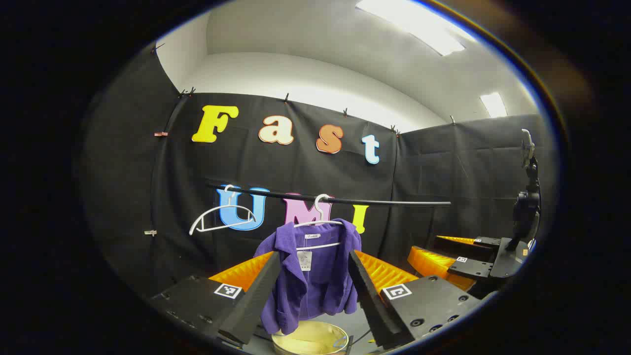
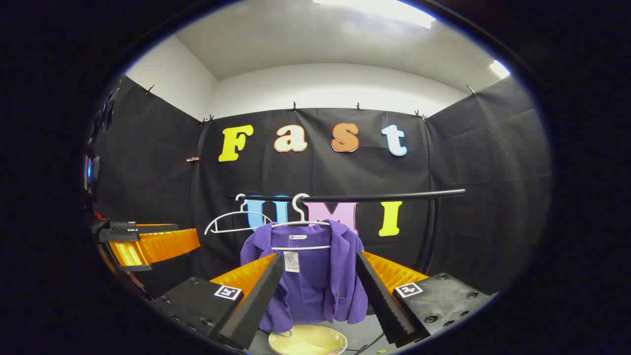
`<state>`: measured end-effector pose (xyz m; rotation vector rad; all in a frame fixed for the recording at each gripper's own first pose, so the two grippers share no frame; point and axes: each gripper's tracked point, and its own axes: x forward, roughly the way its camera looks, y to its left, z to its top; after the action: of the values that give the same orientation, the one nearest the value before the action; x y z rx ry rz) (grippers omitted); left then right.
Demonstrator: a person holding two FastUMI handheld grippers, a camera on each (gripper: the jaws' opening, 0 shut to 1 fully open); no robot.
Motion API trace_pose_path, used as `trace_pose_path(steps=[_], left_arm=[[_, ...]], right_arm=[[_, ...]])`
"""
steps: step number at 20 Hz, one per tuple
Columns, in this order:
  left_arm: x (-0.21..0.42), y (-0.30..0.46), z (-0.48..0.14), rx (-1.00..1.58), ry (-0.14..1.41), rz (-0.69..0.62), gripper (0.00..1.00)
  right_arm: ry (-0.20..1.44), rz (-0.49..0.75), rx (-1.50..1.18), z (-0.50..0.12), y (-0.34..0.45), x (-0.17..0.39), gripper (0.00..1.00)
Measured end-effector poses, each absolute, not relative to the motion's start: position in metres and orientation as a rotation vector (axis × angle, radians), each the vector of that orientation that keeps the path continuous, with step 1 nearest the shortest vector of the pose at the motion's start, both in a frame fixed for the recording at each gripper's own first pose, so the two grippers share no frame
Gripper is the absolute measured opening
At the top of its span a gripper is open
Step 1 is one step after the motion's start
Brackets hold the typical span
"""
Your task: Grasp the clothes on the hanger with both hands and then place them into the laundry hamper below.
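Purple jacket (image 1: 310,271) hangs on a white hanger (image 1: 320,224) off the black rail (image 1: 345,200), dead ahead of both claws, framed between the fingers. Left claw (image 1: 313,283) jaws apart, holding nothing; right claw (image 2: 318,286) also spread wide, holding nothing. I've got both lined up on the garment so each can take a side. Yellowish hamper (image 1: 310,339) sits straight below the jacket, past the fingertips, so a release should drop in. Spare empty hanger (image 1: 222,219) hangs further left on the rail. Grasp not yet made.
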<state>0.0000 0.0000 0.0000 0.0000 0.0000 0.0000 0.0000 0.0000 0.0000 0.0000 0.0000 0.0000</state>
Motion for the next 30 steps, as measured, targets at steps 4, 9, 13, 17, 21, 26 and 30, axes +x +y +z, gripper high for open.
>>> trace_pose_path(steps=[4, 9, 13, 17, 21, 26, 30], left_arm=[[0.009, -0.006, -0.006, 0.017, 0.007, -0.012, 0.88], [0.013, -0.006, -0.013, 0.029, 0.022, 0.007, 0.88], [0.012, -0.008, -0.011, 0.029, 0.010, -0.004, 0.88], [0.008, -0.013, -0.016, 0.045, 0.015, -0.009, 0.88], [0.005, -0.010, -0.019, 0.051, 0.019, -0.019, 0.88], [0.002, -0.006, -0.022, 0.058, 0.017, -0.048, 0.88], [0.000, 0.004, -0.025, 0.058, 0.022, -0.084, 0.88]], right_arm=[[0.007, 0.020, -0.001, -0.002, 0.001, 0.006, 0.96], [0.017, 0.028, 0.010, -0.006, 0.000, 0.007, 0.96], [0.014, 0.034, 0.011, -0.004, 0.001, 0.004, 1.00], [0.017, 0.024, 0.023, -0.005, -0.001, 0.000, 0.97], [0.024, 0.003, 0.022, -0.008, -0.001, -0.004, 0.97], [0.035, -0.027, 0.008, -0.013, 0.007, -0.010, 0.97], [0.037, -0.055, 0.002, -0.016, 0.017, -0.013, 0.97]])
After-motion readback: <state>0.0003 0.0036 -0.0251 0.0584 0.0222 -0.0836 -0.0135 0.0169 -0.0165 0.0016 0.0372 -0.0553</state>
